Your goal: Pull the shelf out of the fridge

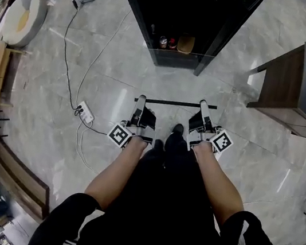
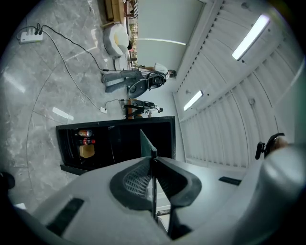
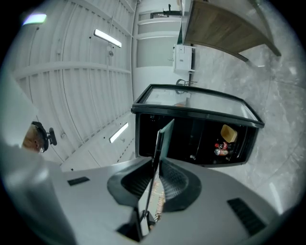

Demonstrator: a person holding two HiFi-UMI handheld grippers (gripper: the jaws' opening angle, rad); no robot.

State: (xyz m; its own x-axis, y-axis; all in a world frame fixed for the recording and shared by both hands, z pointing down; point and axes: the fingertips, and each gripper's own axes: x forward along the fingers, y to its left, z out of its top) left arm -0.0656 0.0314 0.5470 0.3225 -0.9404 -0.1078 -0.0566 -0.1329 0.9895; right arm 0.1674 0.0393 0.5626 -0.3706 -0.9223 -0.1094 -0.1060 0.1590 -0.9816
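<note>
While the black fridge (image 1: 175, 60) is standing open on the marble floor (image 1: 120, 73), its lower compartment is holding a small cluster of things. A dark bottle (image 1: 152, 34), two cans (image 1: 167, 42) and a yellow tub (image 1: 186, 43) are sitting side by side. The left gripper view is showing the cans (image 2: 85, 137) stacked above the tub (image 2: 86, 151) at one end of the dark interior. The right gripper view is showing the tub (image 3: 229, 133) and the cans (image 3: 221, 149) at the opposite end.

The shelf (image 1: 176, 102) is hanging in the air, fully out of the fridge and well apart from it. It is a clear glass pane with a black strip along the edge facing the fridge. The person is carrying it level in front of the body, one side in each hand.

The left hand-held gripper (image 1: 140, 102) is clamping the pane's left side. In its own view the jaws (image 2: 153, 167) are pressing together on the thin glass, and the shelf (image 2: 146, 143) is jutting past them edge-on. The right hand-held gripper (image 1: 204, 107) is gripping the right side in the same way. In its own view the jaws (image 3: 157, 174) are closing on the pane, and the shelf (image 3: 162, 141) is reaching toward the open fridge (image 3: 143, 134) beyond.
</note>
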